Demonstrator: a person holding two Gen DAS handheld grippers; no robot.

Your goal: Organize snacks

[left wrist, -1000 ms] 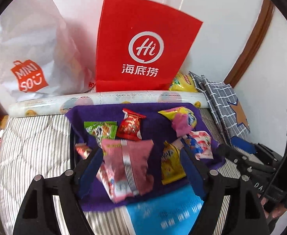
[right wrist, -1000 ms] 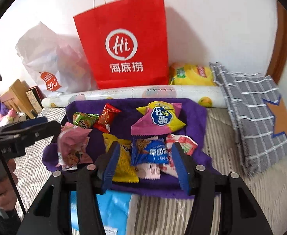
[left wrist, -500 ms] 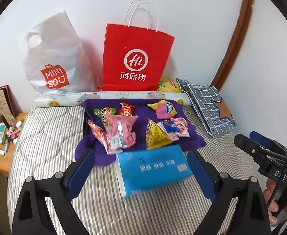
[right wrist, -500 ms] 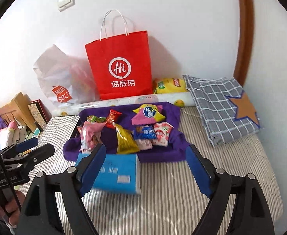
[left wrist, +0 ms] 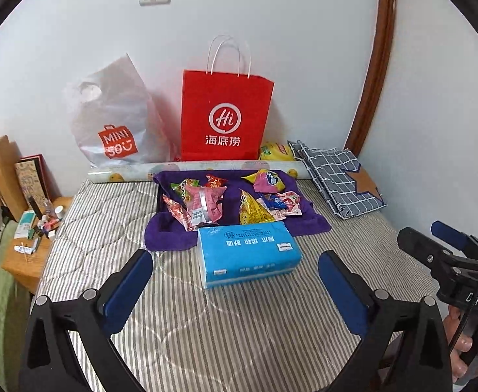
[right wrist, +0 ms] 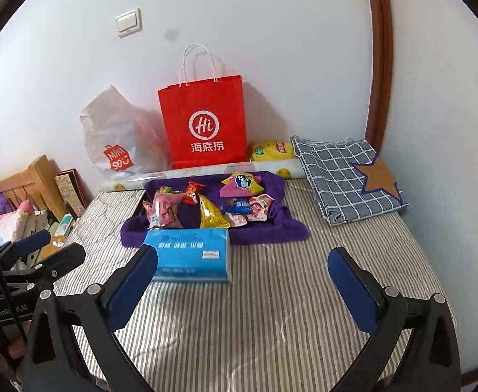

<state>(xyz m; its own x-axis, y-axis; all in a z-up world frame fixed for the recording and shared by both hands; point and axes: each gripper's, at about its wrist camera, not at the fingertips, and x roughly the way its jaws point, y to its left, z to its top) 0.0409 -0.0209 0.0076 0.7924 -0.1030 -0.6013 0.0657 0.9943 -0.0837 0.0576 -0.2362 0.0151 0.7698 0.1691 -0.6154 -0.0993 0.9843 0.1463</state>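
Currently, both grippers stand over the striped bed with nothing between their fingers. The left gripper has its jaws spread wide apart; they have just been opening, and only bedding shows between the two blue pads. The right gripper is likewise spread wide, having just been opening, and grips nothing; its left pad overlaps the near corner of the tissue pack in view, but contact cannot be confirmed.

Task items: the snacks lie in one tray lined with a purple cloth, at the far middle of the bed. Count of packets visible in the tray, about eight:
- one pink packet on the left side, with one green packet behind it and one red-patterned packet partly under it;
- one small red packet at the rear;
- one yellow-and-pink packet at the rear right;
- one yellow triangular packet in the middle;
- one blue packet and one pink-and-white packet on the right.

One blue tissue pack lies on the bed, touching the tray's near edge.

Against the wall stand two bags: one red paper bag and one translucent plastic bag. One yellow packet lies beside the red bag, outside the tray. One rolled sheet lies along the wall behind the tray. One checked cloth with a star patch sits at the right.
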